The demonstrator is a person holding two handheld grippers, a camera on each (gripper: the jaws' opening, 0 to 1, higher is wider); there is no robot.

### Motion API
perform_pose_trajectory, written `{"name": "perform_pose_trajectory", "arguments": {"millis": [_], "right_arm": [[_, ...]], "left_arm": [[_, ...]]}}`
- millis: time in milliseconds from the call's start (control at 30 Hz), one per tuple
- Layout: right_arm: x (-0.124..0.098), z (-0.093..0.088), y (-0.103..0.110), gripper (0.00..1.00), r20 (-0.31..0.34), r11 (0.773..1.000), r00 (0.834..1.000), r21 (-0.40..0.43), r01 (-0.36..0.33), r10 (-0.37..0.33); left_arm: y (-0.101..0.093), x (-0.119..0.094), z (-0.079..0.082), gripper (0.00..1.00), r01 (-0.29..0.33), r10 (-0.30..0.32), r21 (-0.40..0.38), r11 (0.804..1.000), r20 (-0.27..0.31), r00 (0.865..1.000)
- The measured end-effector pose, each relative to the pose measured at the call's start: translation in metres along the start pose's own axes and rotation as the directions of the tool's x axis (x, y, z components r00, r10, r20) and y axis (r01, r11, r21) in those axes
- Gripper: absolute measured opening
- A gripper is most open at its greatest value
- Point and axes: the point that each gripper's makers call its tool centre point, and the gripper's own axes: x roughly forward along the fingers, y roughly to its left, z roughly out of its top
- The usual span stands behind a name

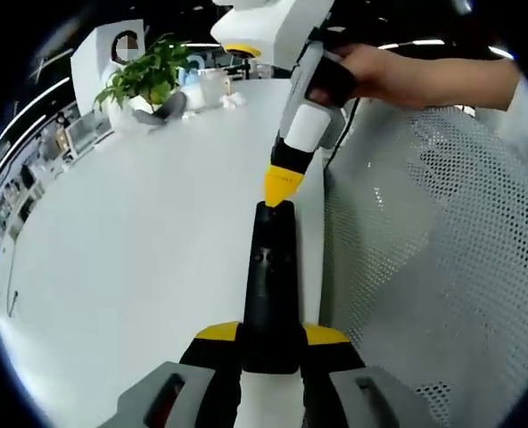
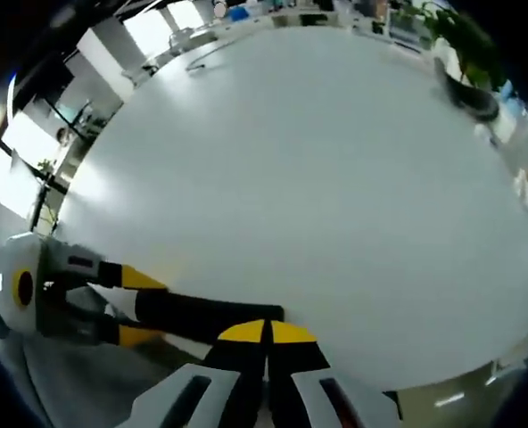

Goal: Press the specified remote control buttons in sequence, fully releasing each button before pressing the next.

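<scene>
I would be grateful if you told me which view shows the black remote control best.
The left gripper view: the remote control runs lengthwise up the middle, its button face showing, held by the left gripper, with the right gripper at its far end. The right gripper view shows the remote control only side-on and partly hidden.

L gripper (image 1: 270,343) clamped, R gripper (image 2: 266,332) closed

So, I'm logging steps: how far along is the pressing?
The left claw is shut on the remote, holding it over the table. In hand: the right claw, shut, has its tip at the remote's far end. Which buttons are already pressed or left can't be told.
</scene>
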Motion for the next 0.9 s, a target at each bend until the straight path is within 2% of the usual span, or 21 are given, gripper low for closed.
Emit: {"name": "perform_pose_trajectory", "arguments": {"millis": [167, 267, 600, 900], "right_arm": [[0.000, 0.001, -0.001, 0.00, 0.017, 1.000, 1.000, 0.005, -0.011, 0.011], [-0.001, 0.001, 0.000, 0.00, 0.019, 1.000, 1.000, 0.011, -0.013, 0.013], [-0.003, 0.000, -0.003, 0.00, 0.016, 0.987, 0.997, 0.147, -0.072, 0.070], [-0.001, 0.000, 0.012, 0.00, 0.015, 0.991, 0.994, 0.085, -0.108, 0.107]], "left_arm": [[0.000, 0.000, 0.001, 0.24, -0.018, 0.019, -0.009, 1.000, 0.086, 0.996], [-0.001, -0.001, 0.001, 0.24, -0.025, 0.023, 0.013, 1.000, 0.115, 0.993], [0.000, 0.000, 0.002, 0.24, -0.003, 0.003, -0.005, 1.000, 0.129, 0.992], [-0.001, 0.000, 0.003, 0.24, 0.001, -0.002, 0.007, 1.000, 0.126, 0.992]]}}
